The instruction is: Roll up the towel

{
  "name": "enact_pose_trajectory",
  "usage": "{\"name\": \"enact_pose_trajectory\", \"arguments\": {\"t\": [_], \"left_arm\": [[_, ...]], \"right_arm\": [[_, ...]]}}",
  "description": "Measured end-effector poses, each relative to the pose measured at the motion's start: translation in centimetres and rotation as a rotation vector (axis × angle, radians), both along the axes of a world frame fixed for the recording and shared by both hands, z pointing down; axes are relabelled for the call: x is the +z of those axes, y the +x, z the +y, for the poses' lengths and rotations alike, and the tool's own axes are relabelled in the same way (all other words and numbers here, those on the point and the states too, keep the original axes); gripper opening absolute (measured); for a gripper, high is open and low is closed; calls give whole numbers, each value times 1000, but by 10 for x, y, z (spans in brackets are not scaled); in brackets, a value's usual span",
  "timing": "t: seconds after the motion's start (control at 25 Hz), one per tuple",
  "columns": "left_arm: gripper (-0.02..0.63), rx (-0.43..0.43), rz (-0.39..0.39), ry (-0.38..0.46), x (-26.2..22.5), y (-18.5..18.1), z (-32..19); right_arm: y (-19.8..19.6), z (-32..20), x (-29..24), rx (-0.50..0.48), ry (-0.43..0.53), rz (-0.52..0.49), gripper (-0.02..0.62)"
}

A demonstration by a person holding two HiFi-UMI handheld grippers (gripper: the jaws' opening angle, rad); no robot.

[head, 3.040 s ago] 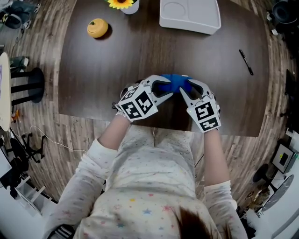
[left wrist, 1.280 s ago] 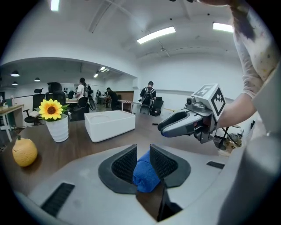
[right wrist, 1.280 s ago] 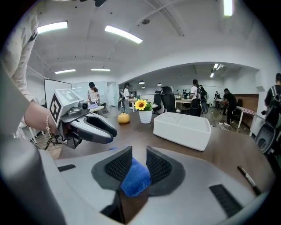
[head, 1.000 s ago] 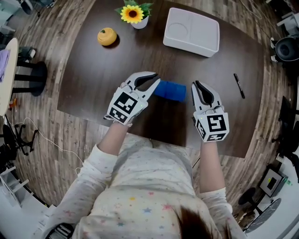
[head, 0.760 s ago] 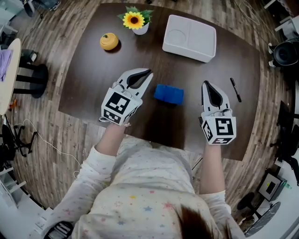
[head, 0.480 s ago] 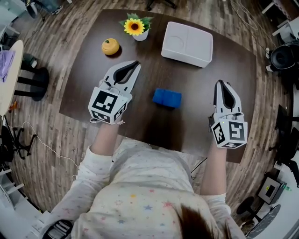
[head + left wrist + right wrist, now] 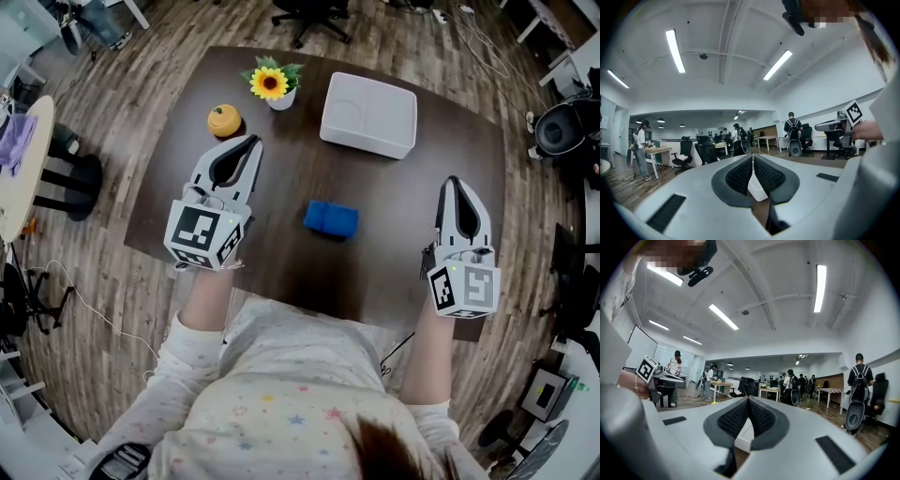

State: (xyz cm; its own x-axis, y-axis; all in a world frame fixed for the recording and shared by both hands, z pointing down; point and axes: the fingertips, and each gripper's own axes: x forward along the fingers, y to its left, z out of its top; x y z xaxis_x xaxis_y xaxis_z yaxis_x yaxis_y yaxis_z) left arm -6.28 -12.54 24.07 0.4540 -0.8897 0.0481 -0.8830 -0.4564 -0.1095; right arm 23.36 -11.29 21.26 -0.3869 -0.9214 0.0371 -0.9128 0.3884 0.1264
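Pressed together on the left gripper (image 7: 753, 158): dark ribbed fingers (image 7: 739, 176) pad to pad, pinching nothing, with only a far office room ahead of the tips. Same on the right gripper (image 7: 748, 400): fingers (image 7: 761, 418) closed on each other, empty, pointing level. From the head view, held above the worktop (image 7: 412, 225), one at each side, well apart.

Between the two pairs of fingers, lower than both and touched by neither: the blue towel (image 7: 331, 219), lying on the worktop as a short thick roll. Just ahead of the left fingertips, a small orange ornament (image 7: 224, 120) and a sunflower pot (image 7: 270, 84). Ahead and between both pairs of fingers, a white tray (image 7: 368, 114).

Apparently rolled up already, so probably nothing left in this step except to hold clear of the roll. To do it well:

- Keep both pairs of fingers closed and high, to the sides of the roll, so as not to catch a loose edge.
- Look whether the free end sits under the roll or on its side; not possible to tell from here.
- If some loosening is seen, come in low from both ends of the roll, pinch the free edge and tuck it tight, without pushing the roll toward the tray.
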Motion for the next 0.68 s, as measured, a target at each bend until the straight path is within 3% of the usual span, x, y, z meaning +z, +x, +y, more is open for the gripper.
{"name": "enact_pose_trajectory", "arguments": {"t": [0.68], "left_arm": [[24, -21, 33, 15, -11, 2, 8]], "right_arm": [[2, 8, -15, -2, 26, -3, 0]]}}
